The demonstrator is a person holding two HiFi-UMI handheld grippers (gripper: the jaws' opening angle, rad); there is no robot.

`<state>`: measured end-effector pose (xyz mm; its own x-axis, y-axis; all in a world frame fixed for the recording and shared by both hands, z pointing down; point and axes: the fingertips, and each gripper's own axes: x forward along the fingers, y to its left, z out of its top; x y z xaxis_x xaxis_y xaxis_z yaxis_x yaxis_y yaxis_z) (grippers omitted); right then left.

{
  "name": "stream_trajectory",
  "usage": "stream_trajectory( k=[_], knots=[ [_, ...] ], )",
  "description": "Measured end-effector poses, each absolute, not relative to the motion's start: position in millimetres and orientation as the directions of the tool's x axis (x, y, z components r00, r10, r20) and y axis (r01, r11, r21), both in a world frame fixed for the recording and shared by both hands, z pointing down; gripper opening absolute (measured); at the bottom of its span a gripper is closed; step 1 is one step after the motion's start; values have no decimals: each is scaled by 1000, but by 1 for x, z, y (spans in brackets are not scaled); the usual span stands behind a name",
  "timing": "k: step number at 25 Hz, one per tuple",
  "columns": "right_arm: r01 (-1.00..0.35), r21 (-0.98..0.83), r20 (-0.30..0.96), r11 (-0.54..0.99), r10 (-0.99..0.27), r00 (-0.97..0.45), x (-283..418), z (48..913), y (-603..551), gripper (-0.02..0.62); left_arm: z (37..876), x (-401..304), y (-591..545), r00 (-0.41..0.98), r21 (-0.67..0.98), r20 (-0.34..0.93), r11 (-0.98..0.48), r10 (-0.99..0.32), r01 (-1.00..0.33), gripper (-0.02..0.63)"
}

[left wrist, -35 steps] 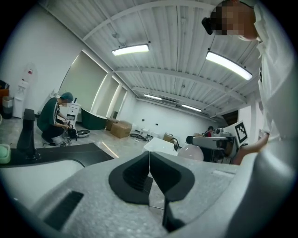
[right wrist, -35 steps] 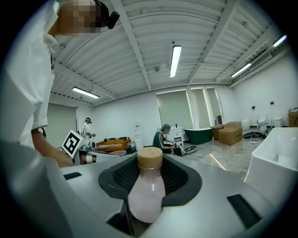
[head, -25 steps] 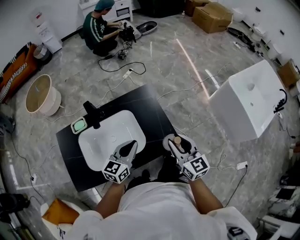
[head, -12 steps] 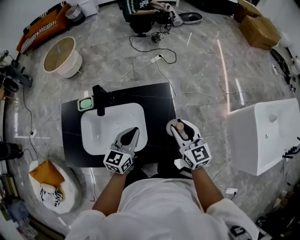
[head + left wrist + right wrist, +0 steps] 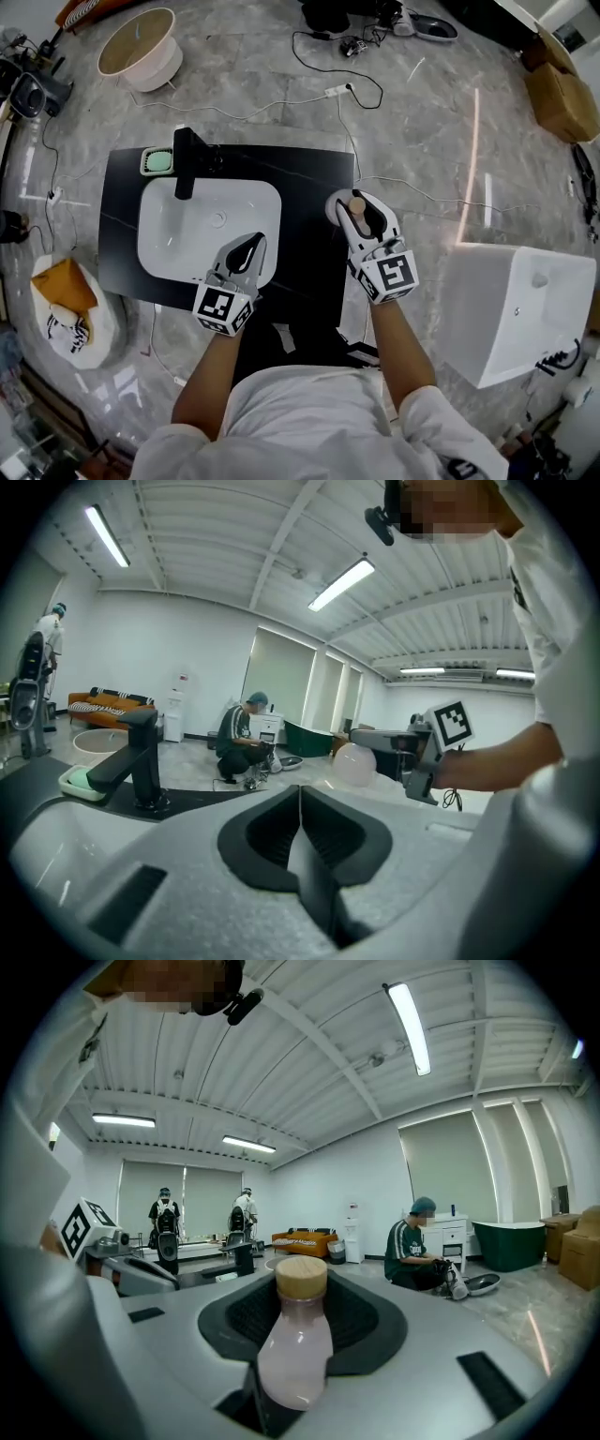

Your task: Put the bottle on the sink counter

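Head view: right gripper [image 5: 359,216] hides bottle [image 5: 356,202] except cap.

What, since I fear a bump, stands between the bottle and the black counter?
Nothing visible: the bottle, in the right tool, hangs at the counter, by its bare right edge; the faucet stands far left.

the bottle [image 5: 295,1344] is small and pale pink with a tan wooden cap, upright between the jaws of the right gripper [image 5: 358,214], which clamp its lower body. seen from above, it hangs at the right edge of the black sink counter [image 5: 309,187], whose white basin [image 5: 206,234] lies to its left.
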<state>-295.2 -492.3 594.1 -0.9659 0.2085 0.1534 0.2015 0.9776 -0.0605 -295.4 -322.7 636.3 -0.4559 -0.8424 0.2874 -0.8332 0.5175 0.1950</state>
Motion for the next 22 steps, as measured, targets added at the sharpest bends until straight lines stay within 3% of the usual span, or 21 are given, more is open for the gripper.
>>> stream_trajectory(
  k=[10,22],
  knots=[
    [224,-42,158,974,228,-961,-371,657,-516,140,680,-298,-319,-504,131,351,574,-789,-808,17],
    [201,-18,183,979,201,-962,-408,705,-533,140,708,-294,-306,-536,150,386,624,-751,-767,17]
  ],
)
